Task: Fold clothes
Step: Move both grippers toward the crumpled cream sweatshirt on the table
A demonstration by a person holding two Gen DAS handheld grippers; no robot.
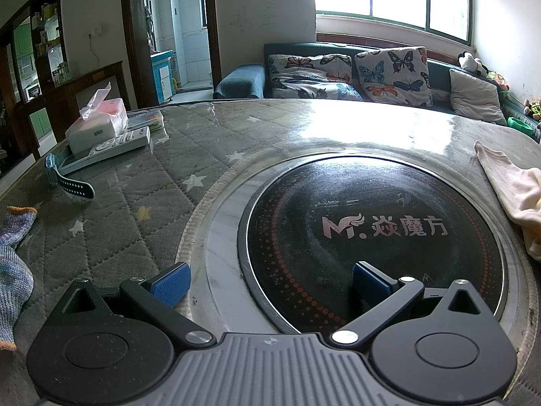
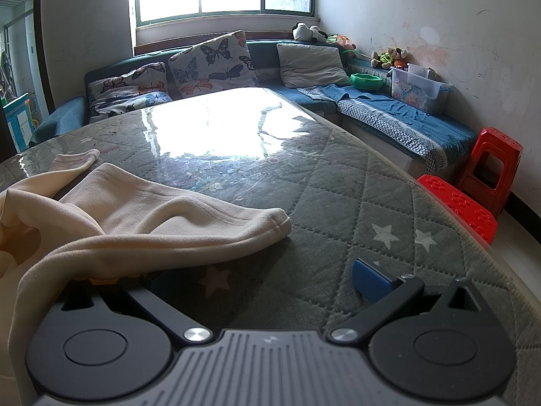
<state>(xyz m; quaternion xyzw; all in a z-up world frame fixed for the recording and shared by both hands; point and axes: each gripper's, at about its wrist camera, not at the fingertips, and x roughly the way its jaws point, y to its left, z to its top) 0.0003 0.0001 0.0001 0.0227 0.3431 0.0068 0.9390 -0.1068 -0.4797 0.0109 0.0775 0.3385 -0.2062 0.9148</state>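
A cream garment (image 2: 152, 216) lies crumpled on the grey quilted table (image 2: 338, 203), with one cuffed end pointing right. My right gripper (image 2: 270, 280) is open at the garment's near edge. Its right blue pad (image 2: 370, 282) shows, while the cloth drapes over and hides the left fingertip. In the left wrist view the same cream garment (image 1: 514, 189) sits at the far right. My left gripper (image 1: 270, 284) stands open and holds nothing, low over a round black cooktop (image 1: 372, 237) set into the table (image 1: 135, 203).
A tissue box (image 1: 98, 121), a remote (image 1: 104, 150) and a blue watch (image 1: 67, 182) lie at the table's far left. A knit blue-grey cloth (image 1: 13, 264) lies at the left edge. Red stools (image 2: 473, 186) stand to the right, and a sofa with cushions (image 2: 209, 64) is behind.
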